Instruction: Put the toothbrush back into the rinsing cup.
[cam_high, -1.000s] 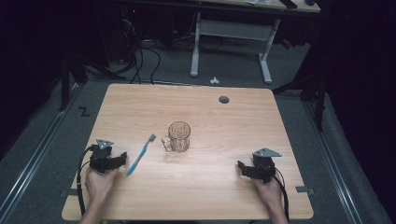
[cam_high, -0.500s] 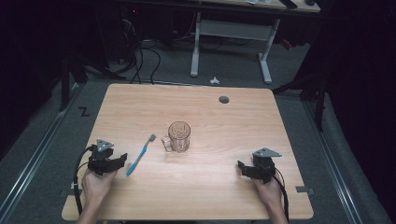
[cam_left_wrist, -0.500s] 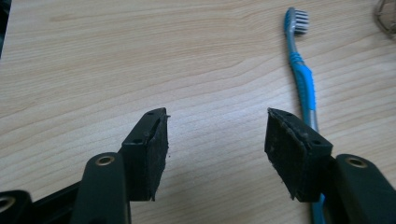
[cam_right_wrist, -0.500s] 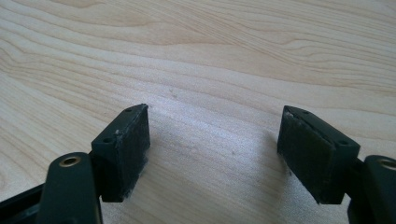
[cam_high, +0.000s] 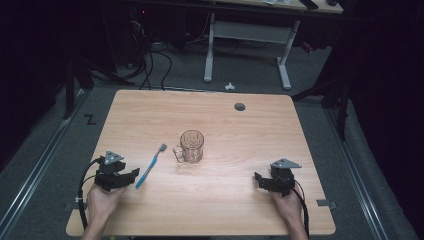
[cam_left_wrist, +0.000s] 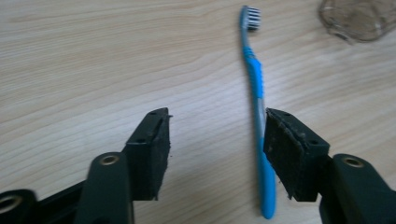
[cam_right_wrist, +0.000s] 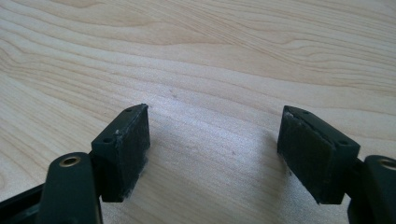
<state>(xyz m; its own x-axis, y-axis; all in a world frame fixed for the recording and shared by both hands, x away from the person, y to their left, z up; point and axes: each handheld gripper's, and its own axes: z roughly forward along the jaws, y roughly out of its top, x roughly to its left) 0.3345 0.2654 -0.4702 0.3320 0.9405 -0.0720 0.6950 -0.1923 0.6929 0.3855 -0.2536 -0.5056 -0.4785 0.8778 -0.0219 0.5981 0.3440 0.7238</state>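
The left gripper (cam_high: 131, 176) rested near the table's (cam_high: 150, 115) left front edge, its jaws just having been closing yet apart — the blue toothbrush (cam_high: 150, 166) lay flat beside the right jaw, not clamped, bristles toward the glass mug (cam_high: 191, 146) standing at mid-table. The right gripper (cam_right_wrist: 212, 140) sat at the right front — jaws wide, bare wood between them.

Light wooden table carrying a toothbrush and a mug

A rectangular light wood-grain table (cam_high: 150, 115) with a round grey cable hole (cam_high: 240, 106) near its far edge is seen; a blue plastic toothbrush (cam_high: 150, 166) is laid flat just left of a clear glass handled mug (cam_high: 191, 146) standing upright near the middle.
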